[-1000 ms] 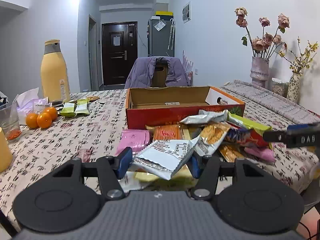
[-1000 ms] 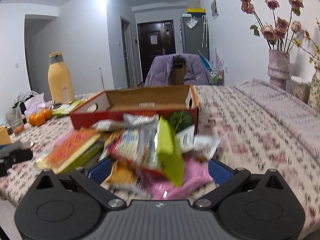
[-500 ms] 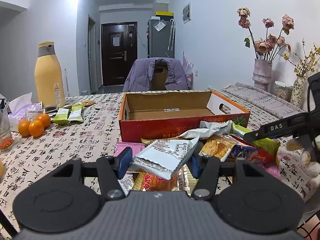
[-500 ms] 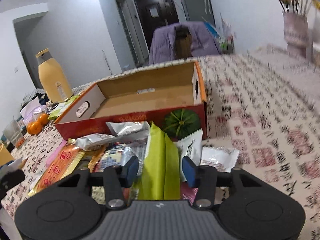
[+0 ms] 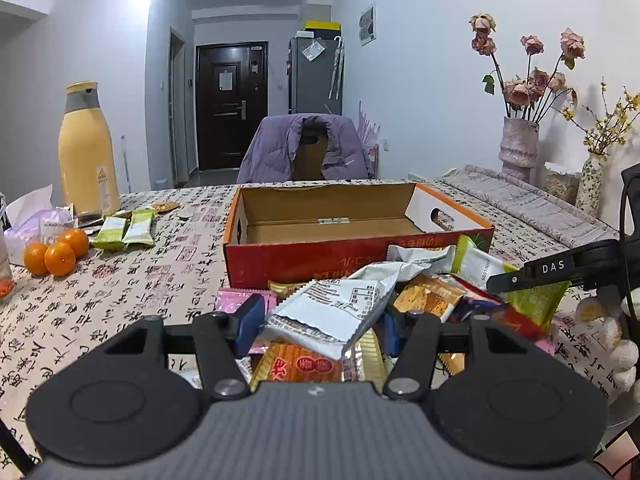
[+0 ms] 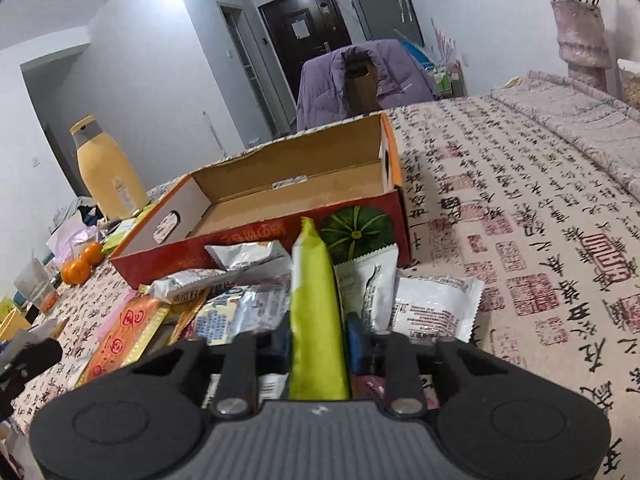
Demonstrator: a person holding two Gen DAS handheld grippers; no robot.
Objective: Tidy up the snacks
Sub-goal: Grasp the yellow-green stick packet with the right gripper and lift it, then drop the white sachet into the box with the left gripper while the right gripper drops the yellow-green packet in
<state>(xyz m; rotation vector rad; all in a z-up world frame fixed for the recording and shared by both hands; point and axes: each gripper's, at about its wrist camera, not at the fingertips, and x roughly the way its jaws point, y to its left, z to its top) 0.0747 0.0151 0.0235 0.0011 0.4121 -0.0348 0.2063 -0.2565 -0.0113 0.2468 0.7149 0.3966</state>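
Snacks [image 5: 424, 300] lie heaped against the near wall of the open red box [image 6: 280, 200], mid-worktop. Your left tool [image 5: 320, 320] pinches a white packet [image 5: 332, 308]; your right tool [image 6: 318, 340] clamps a green packet [image 6: 316, 300] edge-up, both raised, probably to clear that wall.

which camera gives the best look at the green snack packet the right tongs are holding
The right wrist view: the green packet stands edge-on, centred between the right tongs. The left wrist view shows only part of it, behind the tongs' arm.
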